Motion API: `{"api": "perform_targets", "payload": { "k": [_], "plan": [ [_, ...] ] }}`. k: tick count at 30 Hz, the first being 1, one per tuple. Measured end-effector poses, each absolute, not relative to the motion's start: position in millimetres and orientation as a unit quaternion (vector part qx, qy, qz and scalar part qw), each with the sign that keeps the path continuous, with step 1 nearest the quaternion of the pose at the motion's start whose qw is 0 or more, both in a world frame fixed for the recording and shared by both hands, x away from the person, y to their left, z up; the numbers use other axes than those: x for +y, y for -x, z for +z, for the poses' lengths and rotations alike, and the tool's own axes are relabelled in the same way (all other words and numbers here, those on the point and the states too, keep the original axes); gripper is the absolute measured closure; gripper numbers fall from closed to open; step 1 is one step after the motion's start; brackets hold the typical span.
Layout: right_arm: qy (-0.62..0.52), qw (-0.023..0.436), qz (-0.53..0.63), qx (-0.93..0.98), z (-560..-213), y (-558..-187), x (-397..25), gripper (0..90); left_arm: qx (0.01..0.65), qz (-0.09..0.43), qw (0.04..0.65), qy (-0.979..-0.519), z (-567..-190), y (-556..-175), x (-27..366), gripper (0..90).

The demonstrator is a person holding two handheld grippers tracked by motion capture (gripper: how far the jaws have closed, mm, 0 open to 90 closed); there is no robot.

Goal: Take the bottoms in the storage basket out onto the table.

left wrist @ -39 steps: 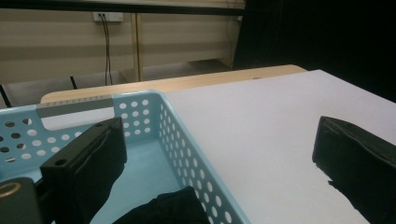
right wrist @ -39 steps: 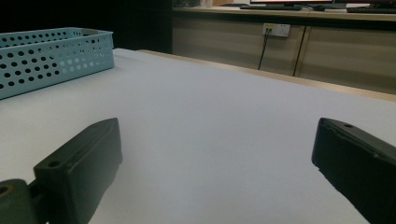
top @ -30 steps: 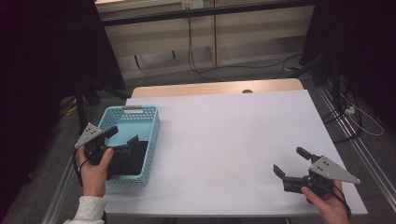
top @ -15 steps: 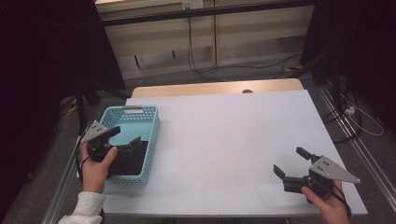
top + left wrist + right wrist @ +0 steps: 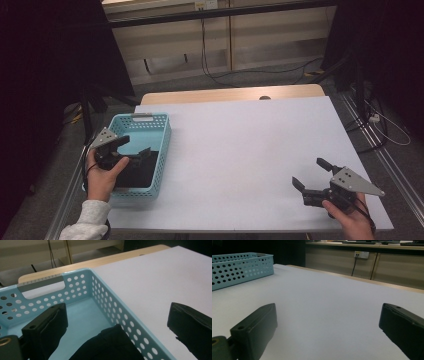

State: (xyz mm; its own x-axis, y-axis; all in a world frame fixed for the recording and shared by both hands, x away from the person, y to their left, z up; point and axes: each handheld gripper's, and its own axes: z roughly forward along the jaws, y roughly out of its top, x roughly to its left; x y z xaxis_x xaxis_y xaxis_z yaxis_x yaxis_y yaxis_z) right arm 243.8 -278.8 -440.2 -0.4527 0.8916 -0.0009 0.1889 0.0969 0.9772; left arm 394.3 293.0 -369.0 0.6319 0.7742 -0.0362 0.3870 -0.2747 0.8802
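My left gripper (image 5: 134, 148) hangs over the near end of the basket (image 5: 162, 145), jaws spread wide and holding nothing. It has risen and drawn back since a second ago, so I judge the reach into the basket is finishing or resetting. One dark item (image 5: 110, 345), probably folded cloth, lies in the basket. My right gripper (image 5: 311, 175) idles wide open, also holding nothing, low over the white table (image 5: 250, 145). One basket, one dark item.
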Motion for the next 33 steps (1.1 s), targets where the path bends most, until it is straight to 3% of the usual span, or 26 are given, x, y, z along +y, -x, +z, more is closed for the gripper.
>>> {"api": "perform_targets", "payload": {
  "k": [33],
  "plan": [
    [-0.404,0.325,0.535,0.667,-440.0,-243.9,-276.8,1.0,0.34,0.152,0.357,-0.856,-383.9,-419.5,289.8,3.7]
  ]
}}
